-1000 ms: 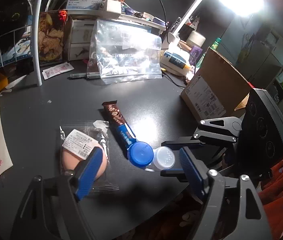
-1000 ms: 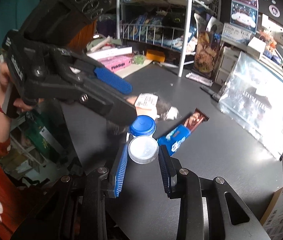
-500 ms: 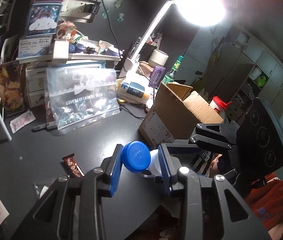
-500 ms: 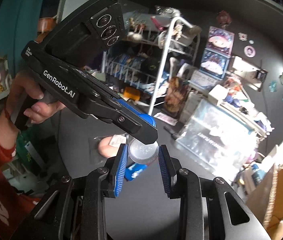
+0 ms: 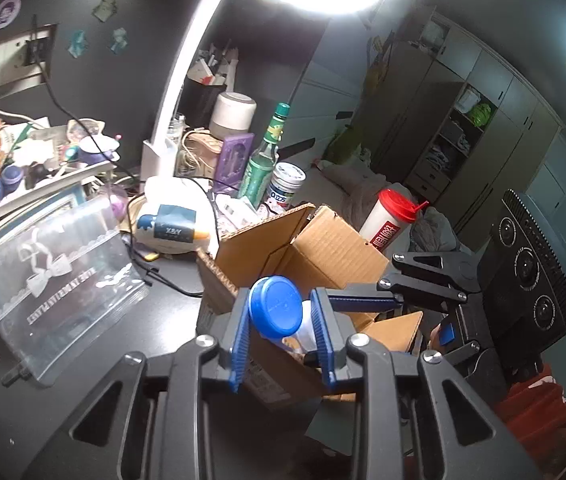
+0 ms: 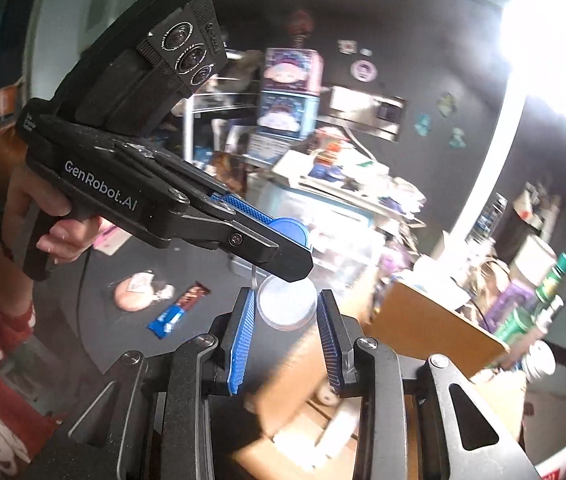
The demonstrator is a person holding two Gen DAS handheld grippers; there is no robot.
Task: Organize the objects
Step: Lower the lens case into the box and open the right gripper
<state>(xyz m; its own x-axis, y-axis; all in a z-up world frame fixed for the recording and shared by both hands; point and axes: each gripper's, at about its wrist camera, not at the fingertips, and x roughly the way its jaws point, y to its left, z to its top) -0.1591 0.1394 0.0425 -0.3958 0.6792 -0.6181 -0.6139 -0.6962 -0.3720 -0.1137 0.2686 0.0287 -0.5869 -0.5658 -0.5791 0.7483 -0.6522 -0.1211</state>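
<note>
A two-cup lens case hangs in the air over the open cardboard box point(image 5: 323, 248). My left gripper point(image 5: 279, 308) has its blue pads pressed on the case's blue cap point(image 5: 273, 304), and its jaws are still closing. The white cap point(image 6: 287, 306) sits between the pads of my right gripper point(image 6: 287, 304), which is shut on it. In the right wrist view the left gripper point(image 6: 291, 248) reaches in from the left, with the blue cap point(image 6: 289, 232) between its fingers. A wrapped bun point(image 6: 135, 292) and a chocolate bar point(image 6: 179, 312) lie on the dark table behind.
A clear zip bag point(image 5: 63, 272) leans at the left of the box. A white desk lamp point(image 5: 187, 80), a green bottle point(image 5: 263, 156), a jar and a red-lidded cup point(image 5: 391, 224) crowd the far side. A person's hand point(image 6: 55, 220) holds the left gripper's handle.
The left gripper closed on the blue cap. Both grippers lifted the case off the table and carried it to above the cardboard box; the bun and bar stayed behind.
</note>
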